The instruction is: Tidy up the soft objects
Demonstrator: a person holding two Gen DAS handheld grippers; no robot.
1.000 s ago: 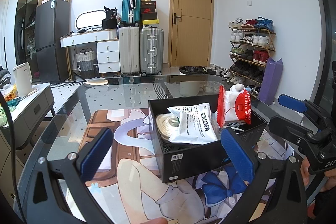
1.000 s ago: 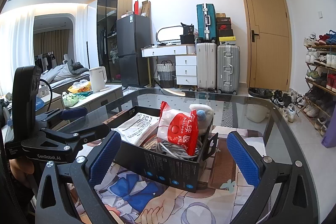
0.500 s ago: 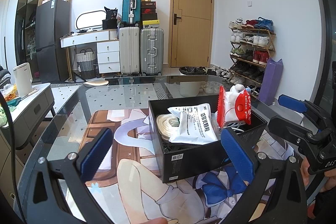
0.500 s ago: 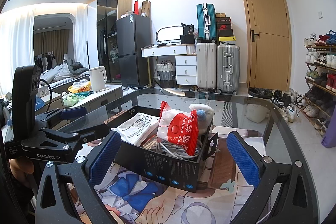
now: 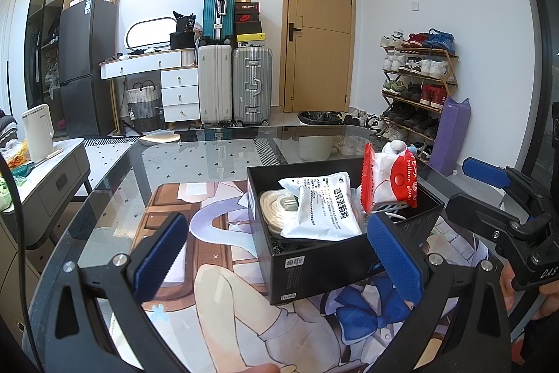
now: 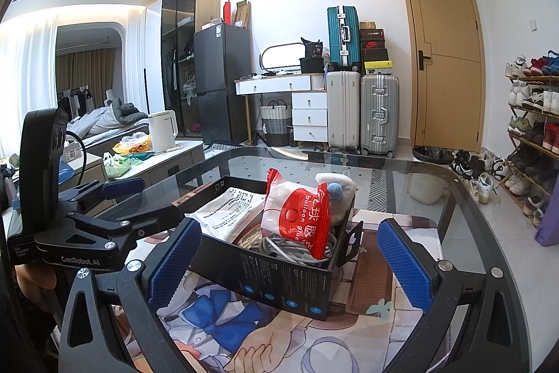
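Note:
A black box [image 5: 325, 263] [image 6: 279, 282] stands on the printed mat of the glass table. Inside lie a white sachet [image 5: 323, 210] [image 6: 227, 210], a coil of white rope [image 5: 277, 207], a red-and-white balloon glue bag [image 5: 391, 179] [image 6: 300, 219], grey cable [image 6: 279, 245] and a white plush with a blue pompom [image 6: 337, 187]. My left gripper [image 5: 279, 254] is open and empty, hovering in front of the box. My right gripper [image 6: 290, 264] is open too, facing the box's near side. Each gripper shows in the other's view, the right gripper [image 5: 496, 194] and the left gripper [image 6: 104, 222].
The glass table [image 5: 209, 159] carries a printed anime mat [image 5: 216, 289]. A side cabinet with a kettle [image 5: 36, 133] stands left. Suitcases [image 5: 251, 84], a drawer unit and a door are behind; a shoe rack [image 5: 415, 86] is at the right.

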